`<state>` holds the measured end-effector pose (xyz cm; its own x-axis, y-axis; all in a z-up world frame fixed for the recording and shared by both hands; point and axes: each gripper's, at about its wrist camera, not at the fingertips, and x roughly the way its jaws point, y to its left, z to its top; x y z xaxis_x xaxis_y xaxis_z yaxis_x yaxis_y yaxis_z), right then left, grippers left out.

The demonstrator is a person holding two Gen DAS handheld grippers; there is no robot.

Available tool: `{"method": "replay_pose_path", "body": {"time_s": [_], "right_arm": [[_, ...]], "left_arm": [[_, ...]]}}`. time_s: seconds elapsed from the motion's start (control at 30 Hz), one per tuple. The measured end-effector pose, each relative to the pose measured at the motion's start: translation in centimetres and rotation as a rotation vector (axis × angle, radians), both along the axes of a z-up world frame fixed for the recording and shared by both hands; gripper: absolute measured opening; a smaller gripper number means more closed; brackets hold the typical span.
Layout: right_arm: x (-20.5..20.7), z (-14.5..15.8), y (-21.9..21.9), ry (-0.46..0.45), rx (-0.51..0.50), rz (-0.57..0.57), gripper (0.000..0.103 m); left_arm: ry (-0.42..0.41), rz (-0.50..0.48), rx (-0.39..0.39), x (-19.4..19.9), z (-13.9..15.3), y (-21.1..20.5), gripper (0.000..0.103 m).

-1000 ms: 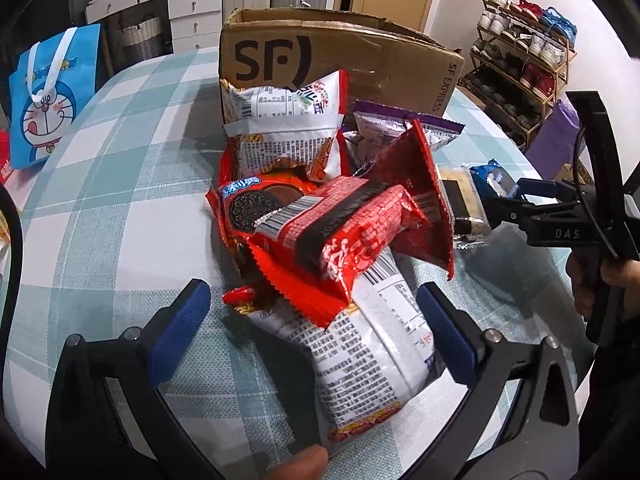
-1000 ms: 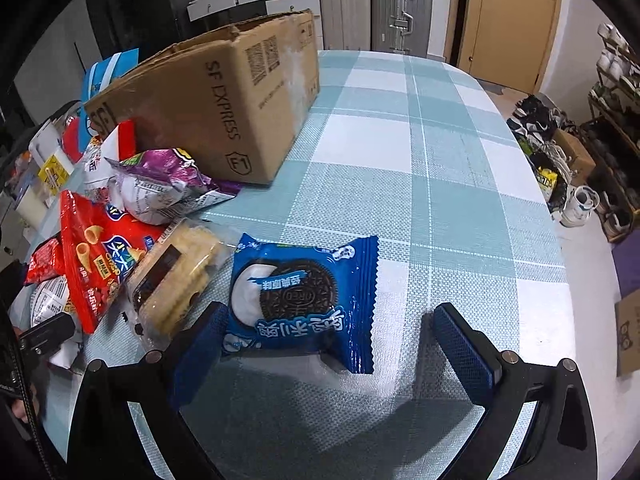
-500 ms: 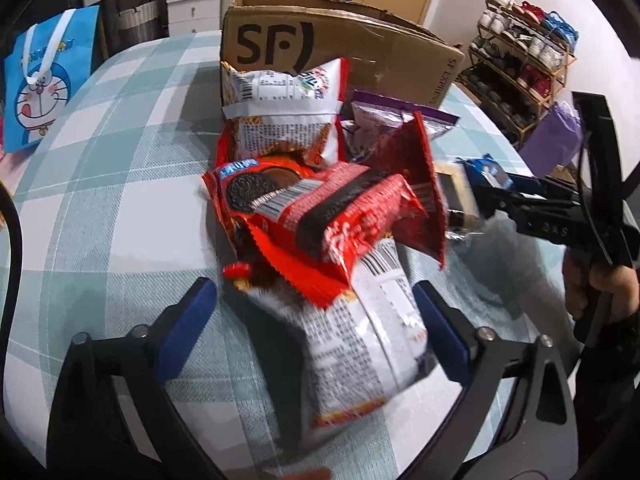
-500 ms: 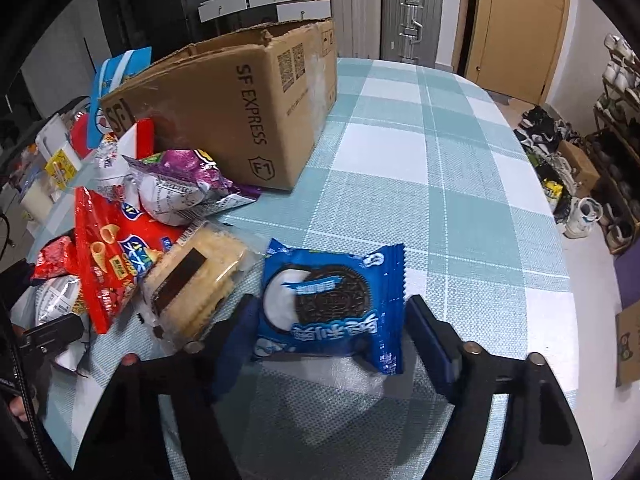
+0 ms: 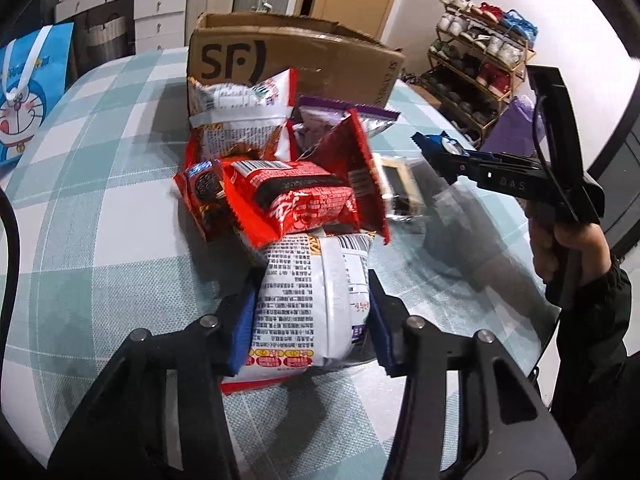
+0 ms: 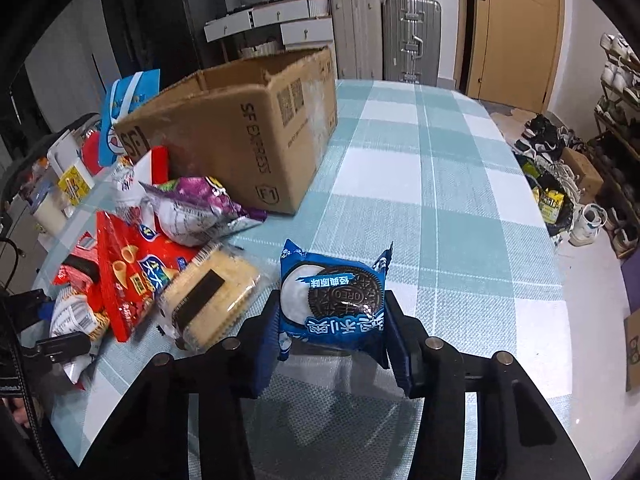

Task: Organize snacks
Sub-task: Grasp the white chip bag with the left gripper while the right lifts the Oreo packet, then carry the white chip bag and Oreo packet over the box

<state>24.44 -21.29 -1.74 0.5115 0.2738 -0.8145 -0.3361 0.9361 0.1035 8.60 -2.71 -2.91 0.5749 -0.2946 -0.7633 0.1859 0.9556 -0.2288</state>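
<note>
My left gripper (image 5: 310, 316) is shut on a white snack bag (image 5: 308, 300) with printed text, at the near end of a pile of snacks. On the bag lies a red packet (image 5: 292, 200), with a red Oreo pack (image 5: 204, 188) to its left. My right gripper (image 6: 332, 320) is shut on a blue Oreo pack (image 6: 334, 300) and holds it lifted off the checked tablecloth. It shows in the left wrist view (image 5: 440, 148) at the right, above the table. An open SF cardboard box (image 6: 240, 136) stands behind the pile.
A clear-wrapped biscuit pack (image 6: 208, 296), a red cone-snack bag (image 6: 128, 264) and a purple bag (image 6: 196, 208) lie left of the right gripper. A blue Doraemon bag (image 5: 28, 92) stands at the far left. A shoe rack (image 5: 480, 64) and suitcases (image 6: 384, 36) stand beyond the table.
Both grippers were open a second ago. The left closed on the white snack bag. The right closed on the blue Oreo pack and lifted it off the table.
</note>
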Motion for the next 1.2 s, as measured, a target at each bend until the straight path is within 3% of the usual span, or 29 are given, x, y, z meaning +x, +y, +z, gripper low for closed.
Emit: {"method": "replay_pose_path", "body": {"time_s": [0.27, 0.6, 1.2], "right_arm": [[-0.9, 2.3, -0.6, -0.079, 0.058, -0.016, 0.047], [-2.3, 5.3, 0.2, -0.171, 0.127, 0.028, 0.047], [-2.9, 7.0, 1.8, -0.220, 0.167, 0.048, 0.047]], "left_arm": [[-0.065, -0.010, -0.011, -0.8, 1.9, 0.0, 0.045], [-0.160, 0.045, -0.017, -1.6, 5.3, 1.3, 0.045], [-0.253, 0.140, 0.009, 2.2, 7.6, 3.9, 0.045]]}}
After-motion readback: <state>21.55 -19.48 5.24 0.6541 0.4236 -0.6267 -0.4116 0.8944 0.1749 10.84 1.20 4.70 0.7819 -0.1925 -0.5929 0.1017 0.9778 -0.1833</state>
